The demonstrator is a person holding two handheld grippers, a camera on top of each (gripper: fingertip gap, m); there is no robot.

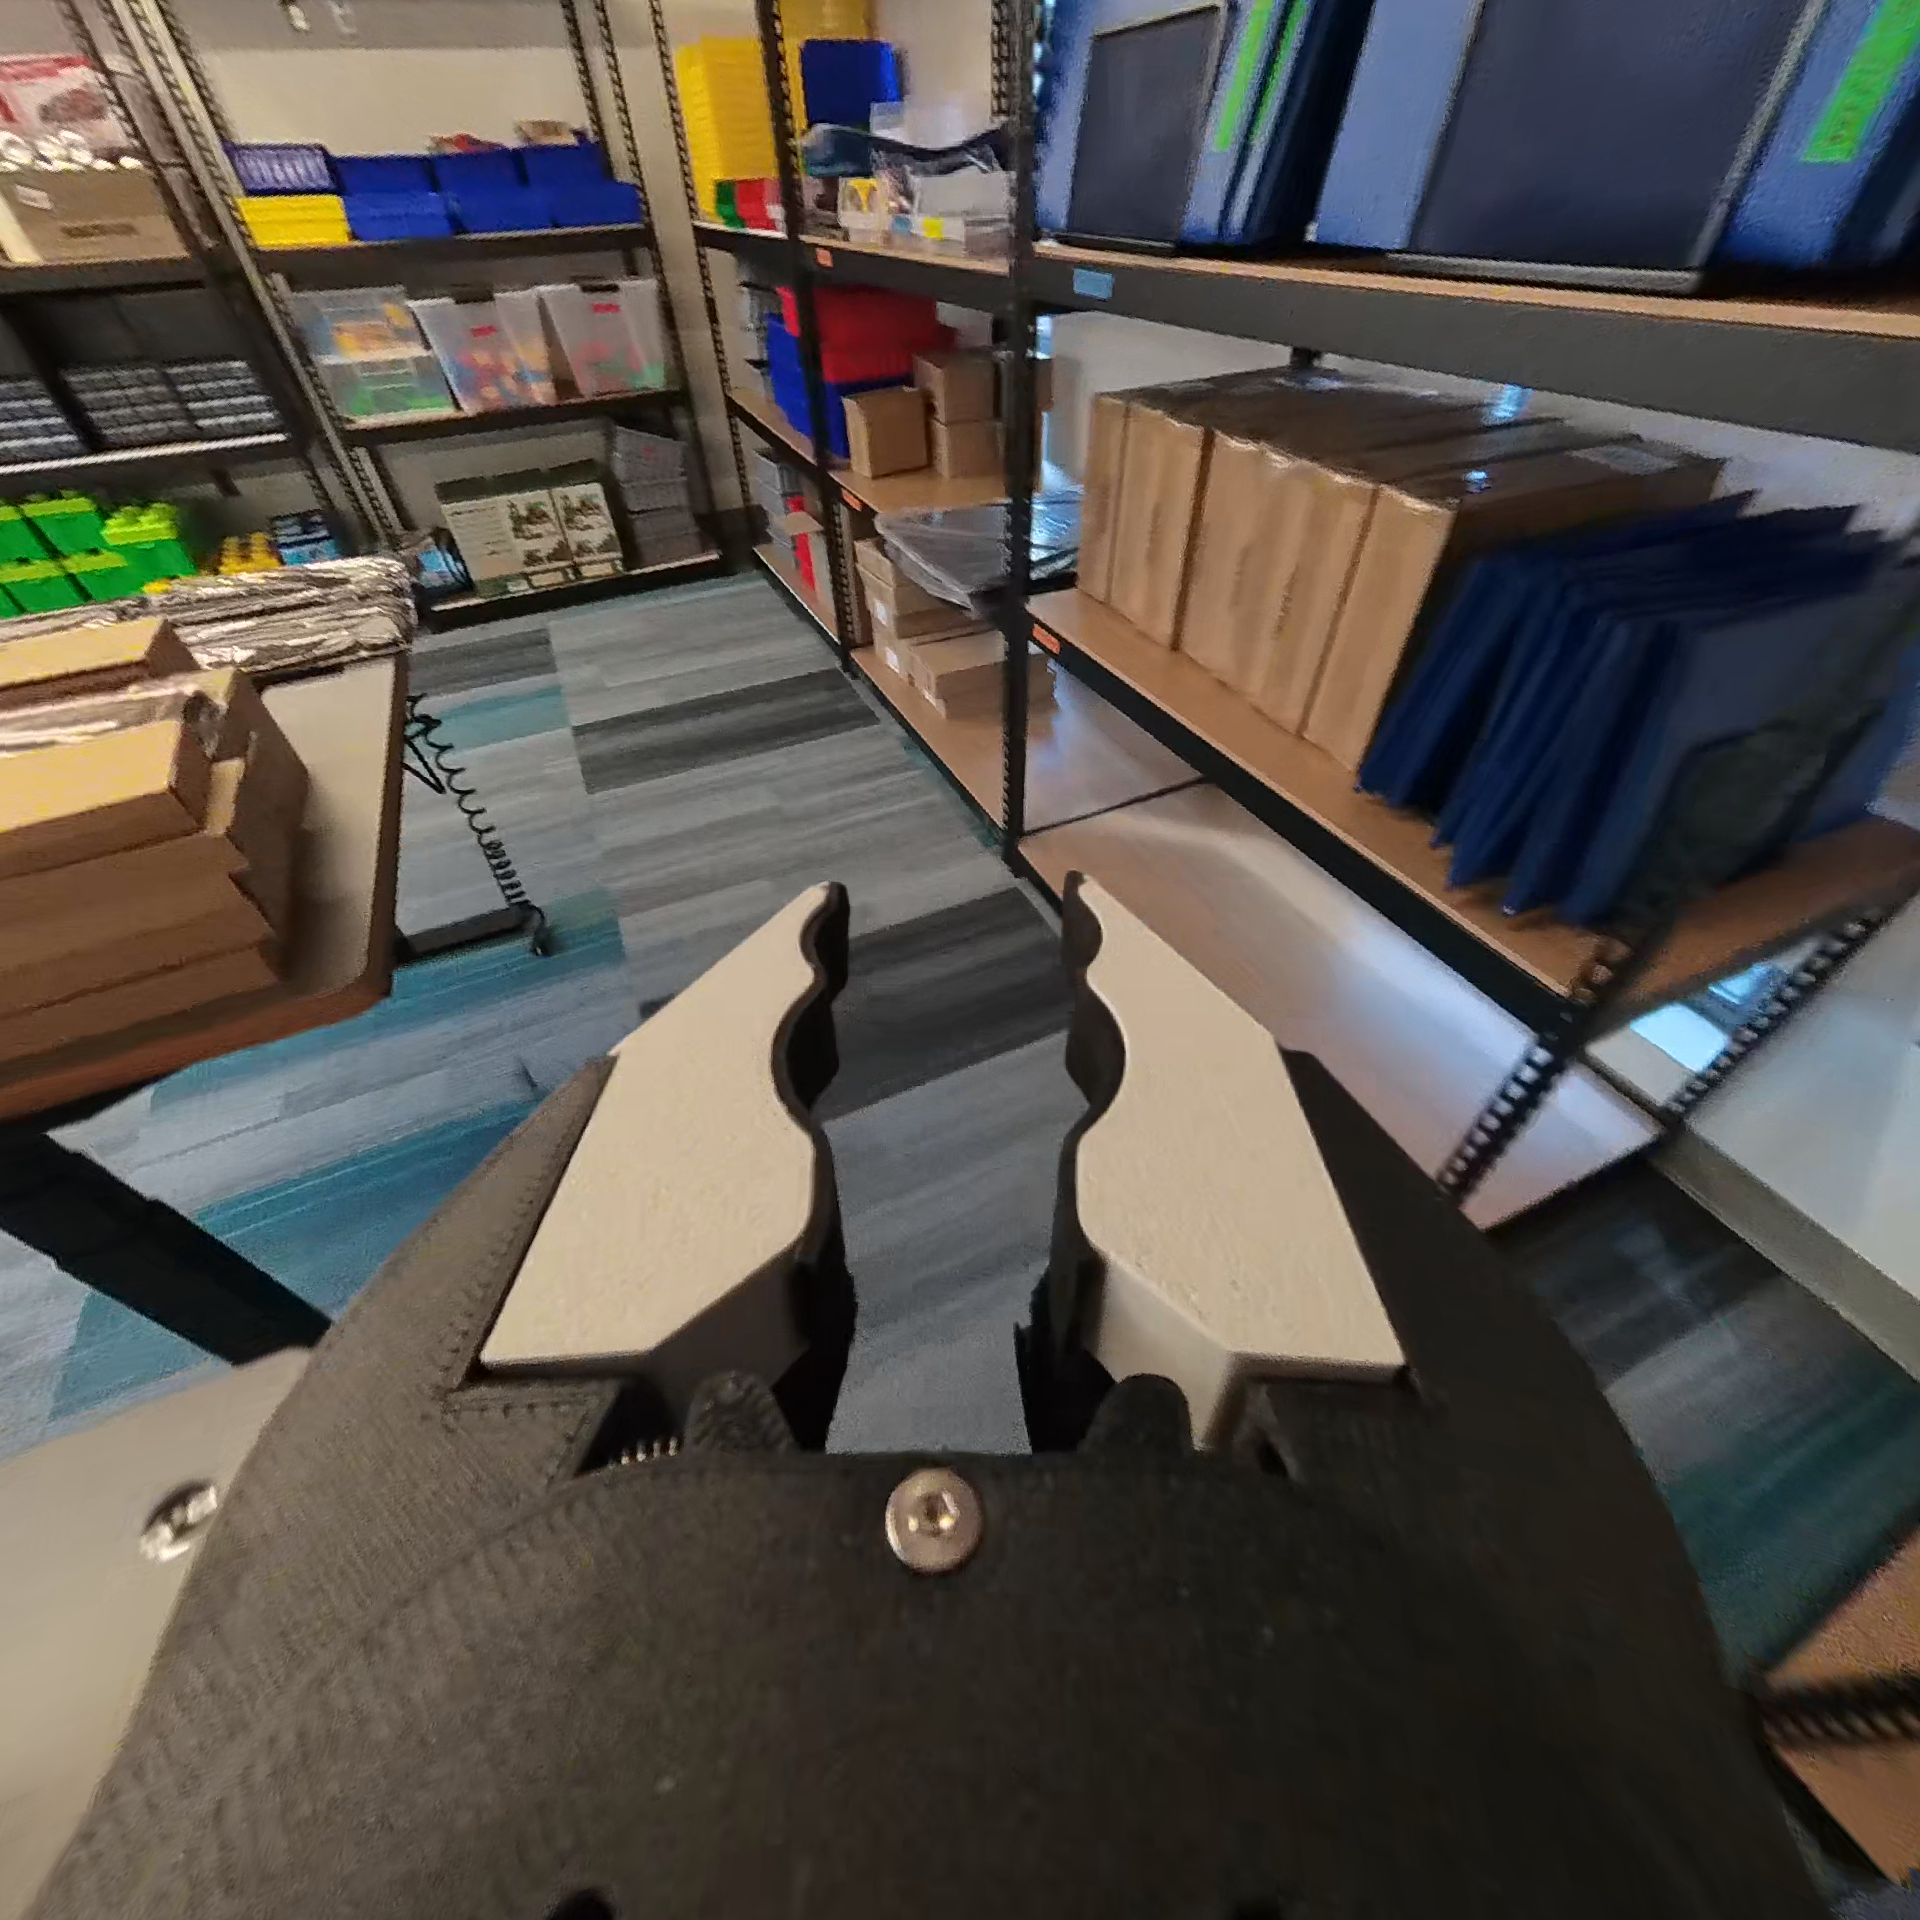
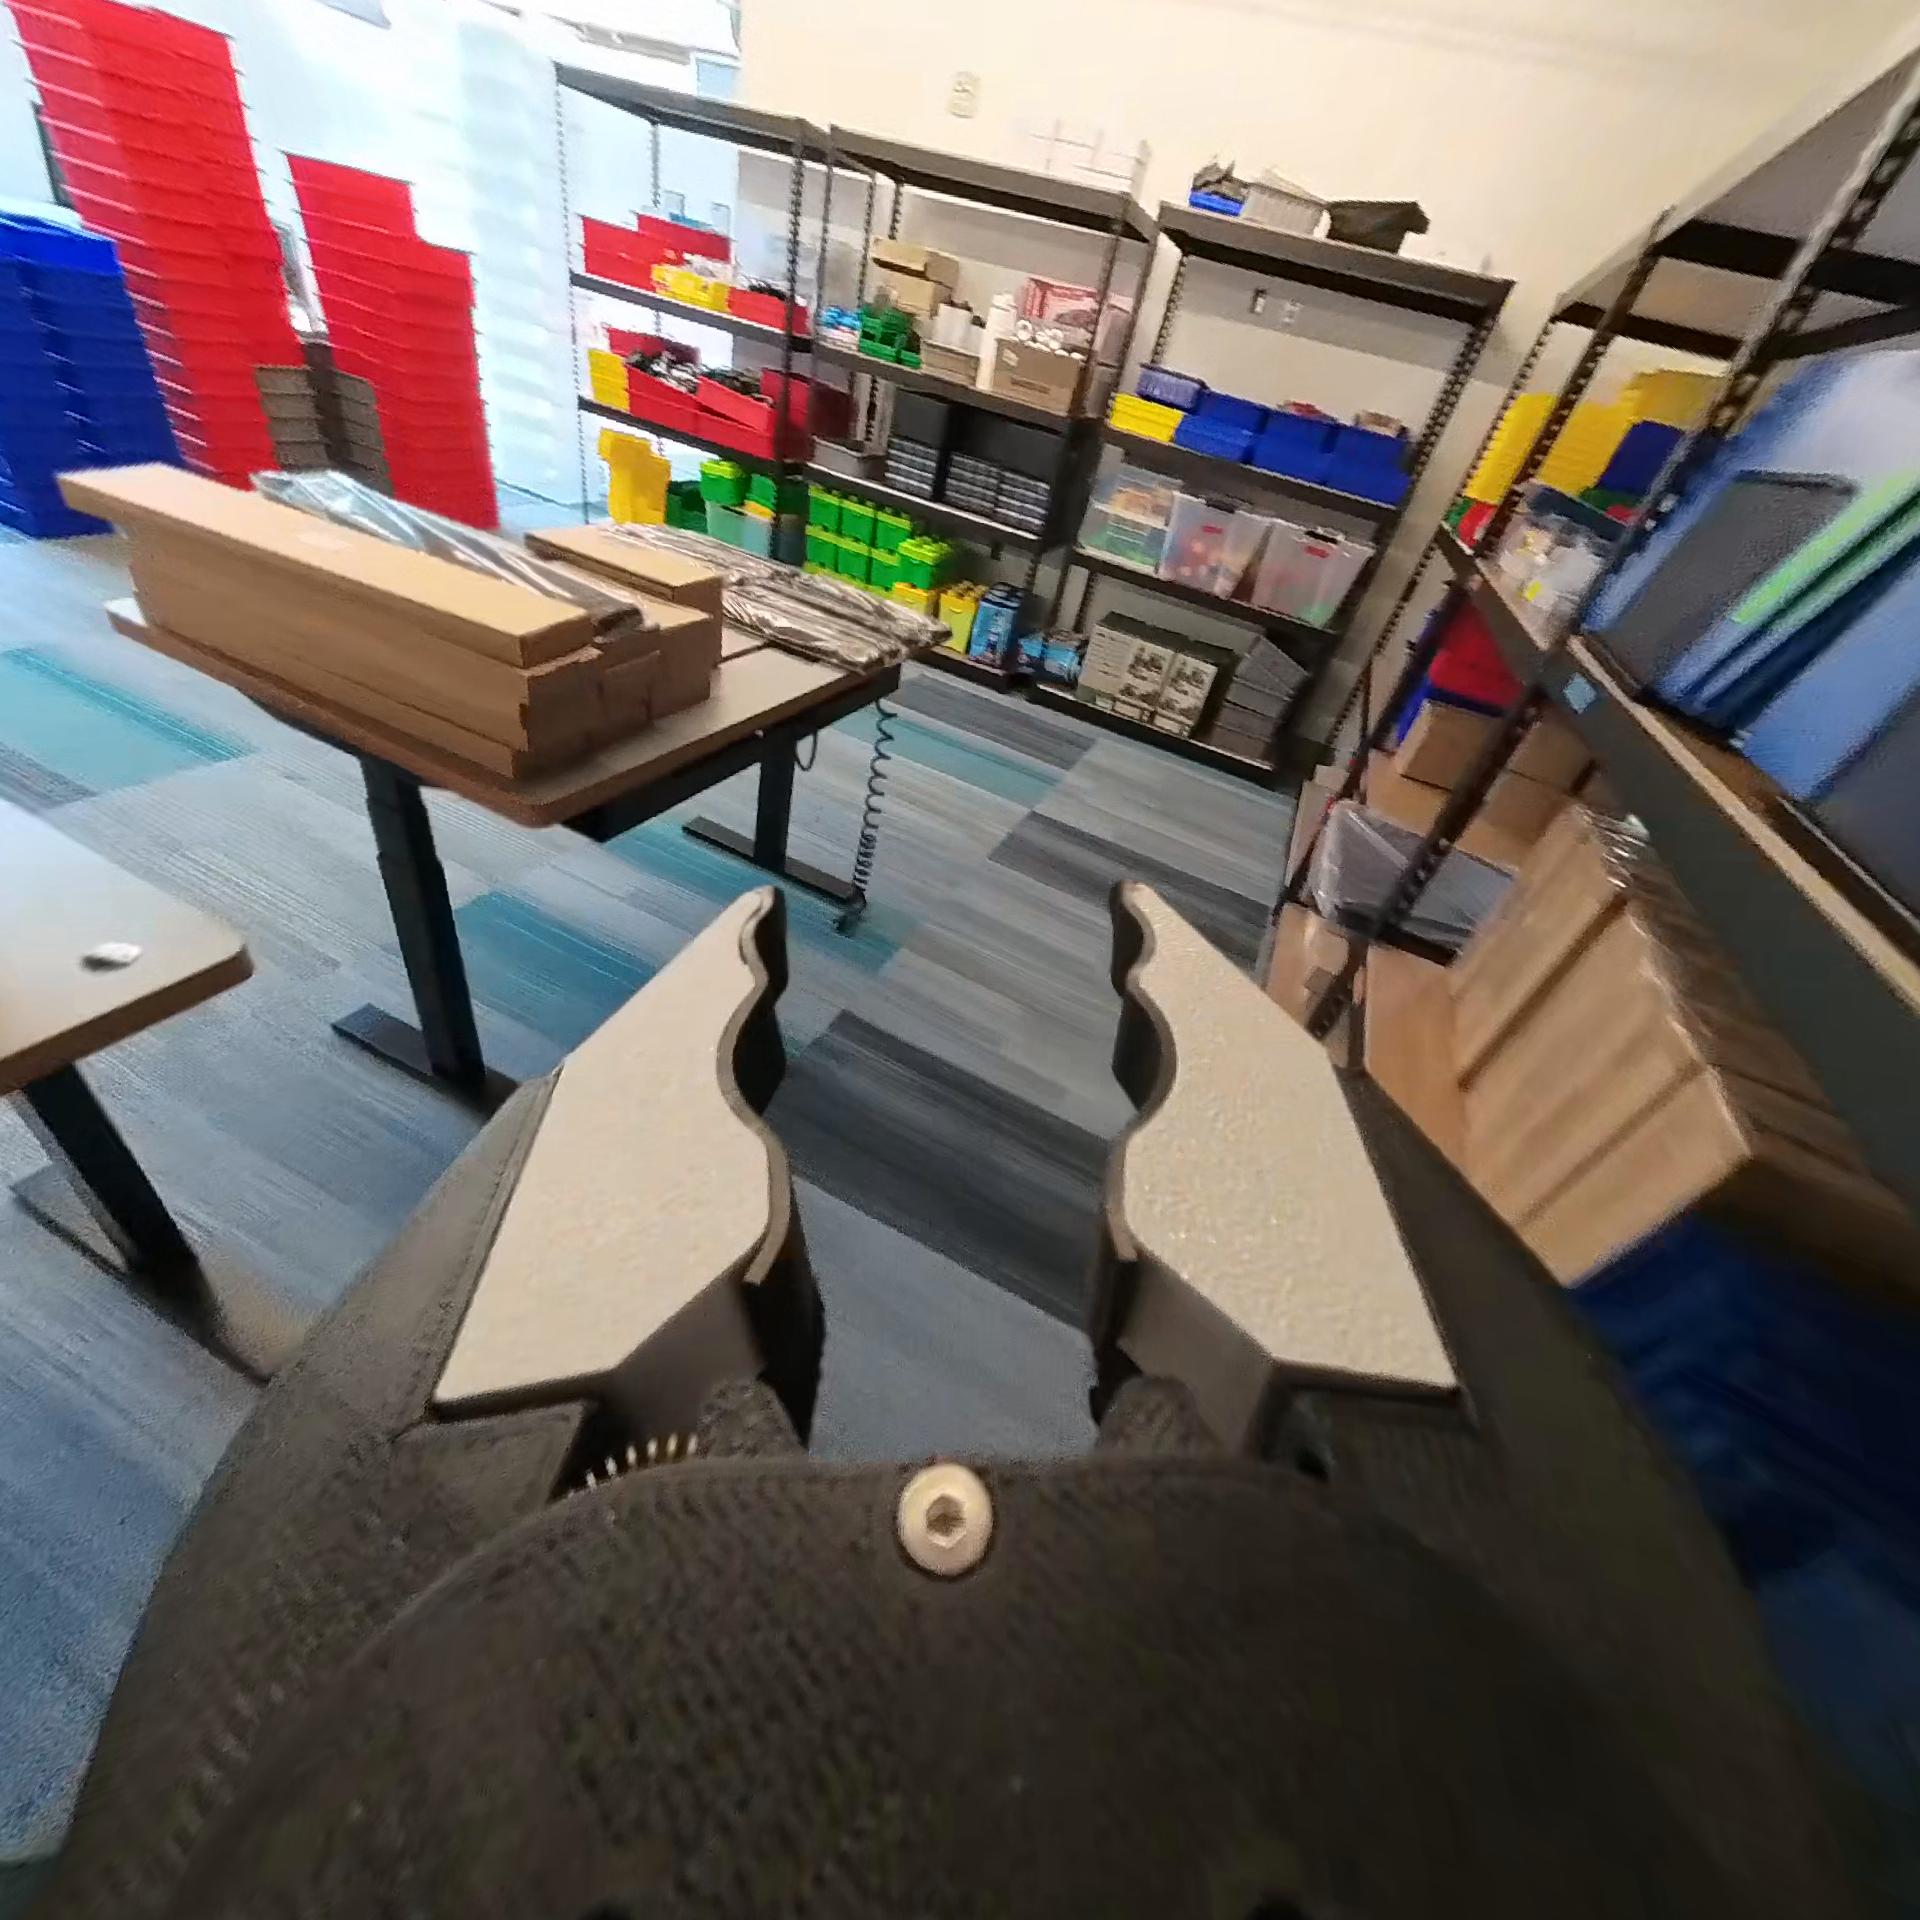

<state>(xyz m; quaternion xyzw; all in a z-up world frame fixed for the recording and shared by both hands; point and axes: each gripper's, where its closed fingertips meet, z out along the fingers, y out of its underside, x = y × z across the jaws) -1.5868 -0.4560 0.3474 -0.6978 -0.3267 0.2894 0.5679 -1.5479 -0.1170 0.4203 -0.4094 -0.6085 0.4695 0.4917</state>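
Overhead of the striped blue-and-grey carpet [image 1: 727, 748], the left gripper [image 1: 951, 914] hangs with its jaws parted by a moderate gap and nothing between them. Ahead and to the right of those jaws, upright brown cardboard boxes [image 1: 1299, 551] stand in a row on a shelf [image 1: 1195, 727], with dark blue folders [image 1: 1621, 717] leaning just beside them. To the left sits a table [image 1: 343, 790] stacked with flat cartons.

The right gripper [image 2: 945, 914] likewise holds nothing, its jaws spread somewhat wider. Ahead and left of them a table [image 2: 665, 769] carries long flat brown boxes [image 2: 364, 623]; far beyond, racks hold red, yellow, green and blue bins [image 2: 1288, 442].
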